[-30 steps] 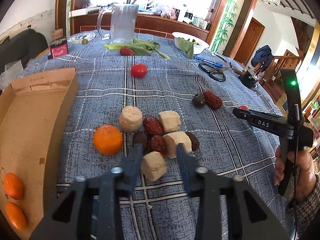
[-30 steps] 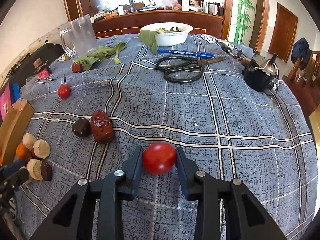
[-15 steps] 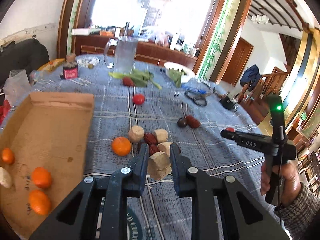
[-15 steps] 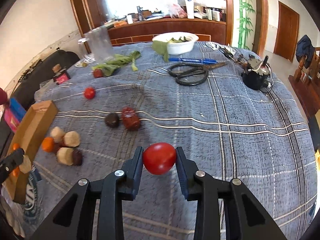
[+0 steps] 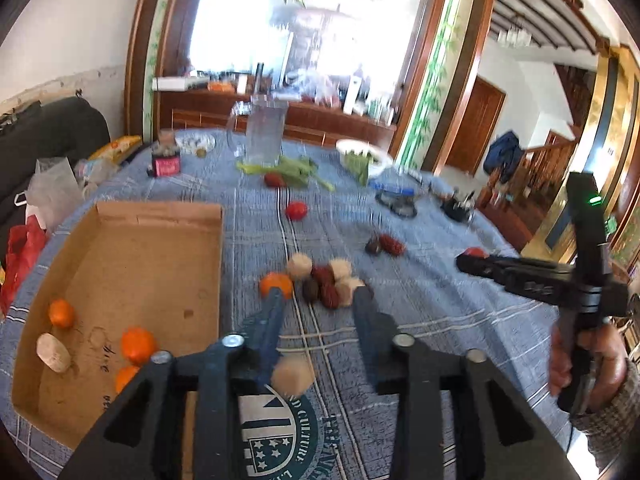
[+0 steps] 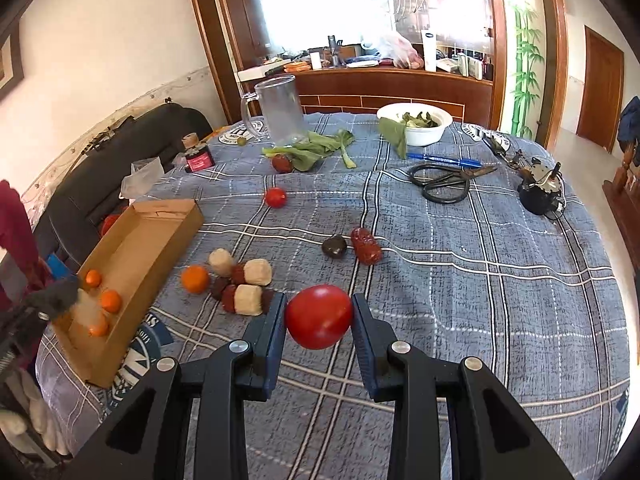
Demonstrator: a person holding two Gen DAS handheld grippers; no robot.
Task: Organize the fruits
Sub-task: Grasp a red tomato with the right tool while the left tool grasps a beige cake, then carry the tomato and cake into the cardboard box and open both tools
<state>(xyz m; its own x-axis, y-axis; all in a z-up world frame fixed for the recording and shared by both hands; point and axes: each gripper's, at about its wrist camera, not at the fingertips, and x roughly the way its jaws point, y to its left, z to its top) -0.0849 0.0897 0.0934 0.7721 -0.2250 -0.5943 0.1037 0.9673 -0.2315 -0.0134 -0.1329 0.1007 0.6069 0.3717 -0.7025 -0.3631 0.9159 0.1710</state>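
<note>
A tomato (image 6: pixel 319 316) sits clamped in the right gripper (image 6: pixel 319 318) above the blue plaid tablecloth (image 6: pixel 480 300). The left gripper (image 5: pixel 316 308) gapes, a blurred beige chunk (image 5: pixel 292 376) beside its finger, near the box (image 5: pixel 132 264). Bright window behind.

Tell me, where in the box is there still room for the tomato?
The box is bare across its far half, from the back wall to the oranges. Its near end is crowded with oranges and a pale chunk. The right claw holds the tomato; the left claw is open.
</note>
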